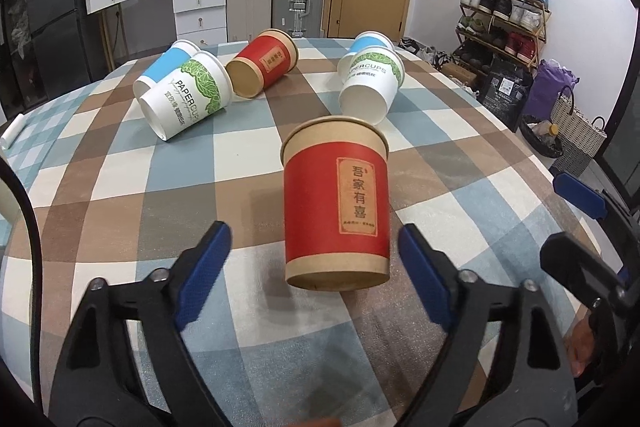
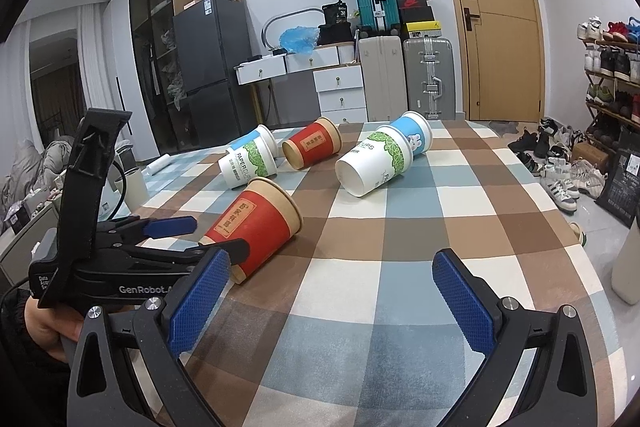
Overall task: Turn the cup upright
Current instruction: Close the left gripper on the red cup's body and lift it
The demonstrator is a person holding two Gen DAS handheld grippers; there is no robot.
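Observation:
A red and brown paper cup (image 1: 337, 205) lies on its side on the checked tablecloth (image 1: 160, 187), base toward my left gripper (image 1: 314, 247). That gripper is open, its blue pads on either side of the cup's base, apart from it. In the right wrist view the same cup (image 2: 260, 223) lies with its mouth facing right, and the left gripper (image 2: 208, 233) straddles its base end. My right gripper (image 2: 332, 291) is open and empty over the cloth, to the right of the cup.
Several other cups lie on their sides farther back: a white and green one (image 1: 188, 99), a blue one (image 1: 164, 67), a red one (image 1: 264, 63), and a white pair (image 1: 370, 79). Suitcases, drawers and a shoe rack (image 1: 504, 15) stand beyond the table.

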